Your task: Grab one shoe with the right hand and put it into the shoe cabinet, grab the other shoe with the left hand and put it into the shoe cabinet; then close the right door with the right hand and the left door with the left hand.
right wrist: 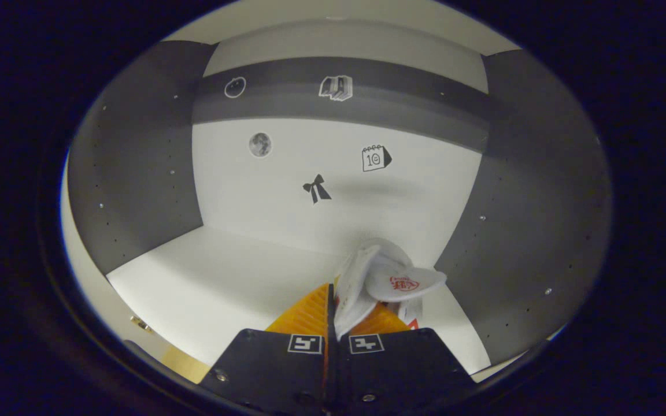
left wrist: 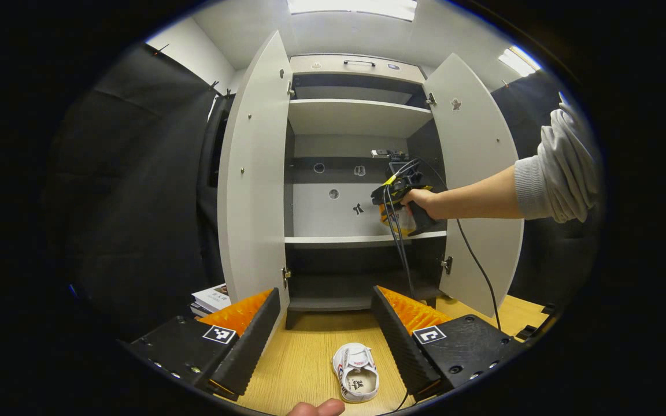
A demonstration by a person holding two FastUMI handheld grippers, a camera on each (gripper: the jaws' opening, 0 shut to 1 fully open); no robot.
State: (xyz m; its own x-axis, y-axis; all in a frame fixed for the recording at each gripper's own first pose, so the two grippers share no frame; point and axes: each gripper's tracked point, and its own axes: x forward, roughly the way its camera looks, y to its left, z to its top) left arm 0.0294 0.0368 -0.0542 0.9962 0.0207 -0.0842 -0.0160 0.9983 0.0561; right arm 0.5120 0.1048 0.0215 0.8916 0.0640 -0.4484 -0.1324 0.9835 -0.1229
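The tall white two-door shoe cabinet (left wrist: 356, 190) stood on the pale wooden worktop (left wrist: 304, 358) with both its left door (left wrist: 252, 179) and right door (left wrist: 477, 185) swung wide. In the left gripper view the left tongs (left wrist: 326, 341) were spread apart and empty, hovering in front of the cabinet, with a small white sneaker (left wrist: 356, 372) lying on the worktop between the fingers, sole down, in front of the cabinet's base. A hand (left wrist: 420, 199) with a grey sleeve (left wrist: 558, 167) reached the right tongs into the cabinet's middle compartment, above its white shelf (right wrist: 223, 277). In the right gripper view the right tongs (right wrist: 336, 309) were clamped on the other small white sneaker (right wrist: 382, 274), held near the compartment's right back corner.
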